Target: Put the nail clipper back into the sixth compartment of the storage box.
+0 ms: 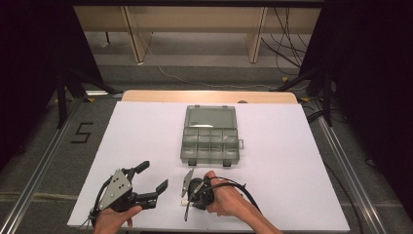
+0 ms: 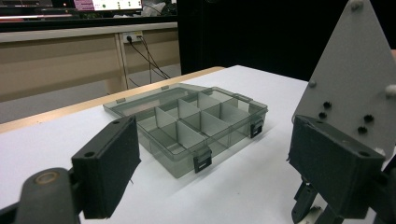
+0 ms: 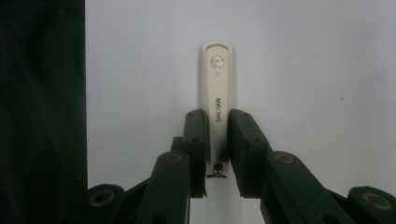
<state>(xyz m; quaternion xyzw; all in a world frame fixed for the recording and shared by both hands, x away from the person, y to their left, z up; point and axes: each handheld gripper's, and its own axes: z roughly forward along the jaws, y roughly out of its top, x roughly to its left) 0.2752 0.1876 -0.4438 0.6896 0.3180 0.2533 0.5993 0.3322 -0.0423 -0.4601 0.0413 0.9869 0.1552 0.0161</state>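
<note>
Cream plastic on top and a bit of shiny metal at the near end: that's a nail clipper point(image 3: 218, 100), and the right gripper point(image 3: 217, 154) is clamped on it, one black pad against each long side. No earlier shot to compare, so that's just how it sits. Long axis of the clipper runs straight out along the jaws, rounded tip pointing away from the gripper, the little metal pin end tucked back between the arms. It's slim and flat with a small round logo near the tip and lettering printed down its length. It lies flat on the white board point(image 3: 303, 70), which looks smooth and matte.

From the high view the right gripper point(image 1: 186, 202) is down near the front edge of the white board point(image 1: 292, 195), roughly mid-width, jaws pointing towards the front edge, and I can't actually make out the clipper from up there.

Left gripper point(image 1: 151, 178) sits towards the front left corner, jaws spread wide with nothing in them, grey three-cornered plate on top.

Further out, a smoky see-through plastic compartment box point(image 1: 210, 135) sits around the board's middle, lid folded open, thin dividers making little square cells, black latches on the near side.
</note>
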